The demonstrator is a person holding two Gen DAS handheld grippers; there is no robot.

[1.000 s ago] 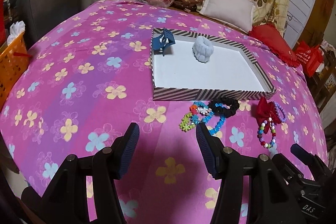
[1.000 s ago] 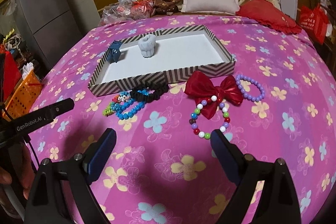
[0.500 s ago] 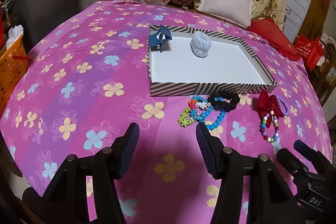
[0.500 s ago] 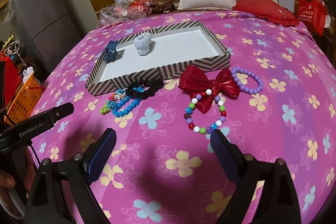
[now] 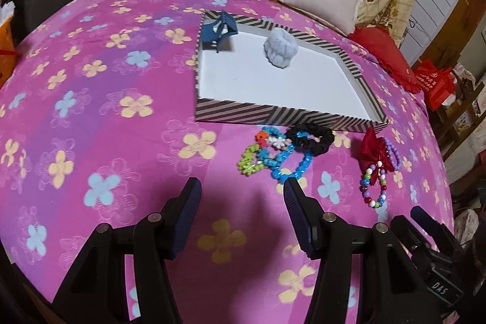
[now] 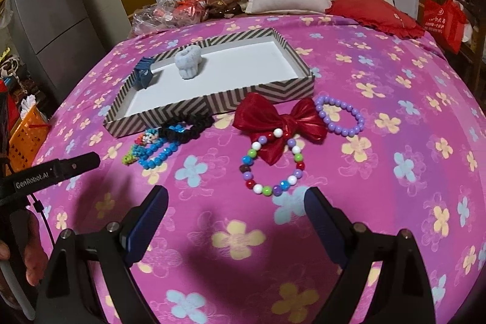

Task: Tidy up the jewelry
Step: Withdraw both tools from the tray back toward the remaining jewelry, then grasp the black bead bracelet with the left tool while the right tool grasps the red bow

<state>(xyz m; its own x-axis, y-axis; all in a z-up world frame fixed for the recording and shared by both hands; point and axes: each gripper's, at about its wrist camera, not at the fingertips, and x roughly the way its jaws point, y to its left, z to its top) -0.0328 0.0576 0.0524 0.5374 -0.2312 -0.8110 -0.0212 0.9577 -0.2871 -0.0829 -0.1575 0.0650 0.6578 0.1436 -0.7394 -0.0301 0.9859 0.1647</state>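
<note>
Both tools have drifted forward toward the striped tray (image 6: 209, 104) since the earlier frames, so the jewelry in front of it now looms larger and nearer in both views. The left tool (image 5: 241, 192) hangs with its jaws wide and empty above the bedspread (image 5: 91, 99), just short of the blue bead bracelet (image 5: 291, 163); the right tool (image 6: 237, 202) is likewise wide and empty, just short of the multicolored bead bracelet (image 6: 273, 163). All loose pieces lie along the tray's near wall: a black scrunchie (image 6: 189, 126) touching the wall, a glossy red satin bow (image 6: 276, 119) overlapping the multicolored ring, and a lilac bead bracelet (image 6: 340, 117) beside the bow. Inside the tray, at its far end, sit a blue claw clip (image 6: 143, 74) and a pale fuzzy scrunchie (image 6: 188, 63). The likely step is a first pick: smooth round beads on elastic roll and slip, so closing across one strand of the ring, low against the soft fabric, should hold better than pinching a single bead. The bow overlaps the bracelet and may drag along with it.
</note>
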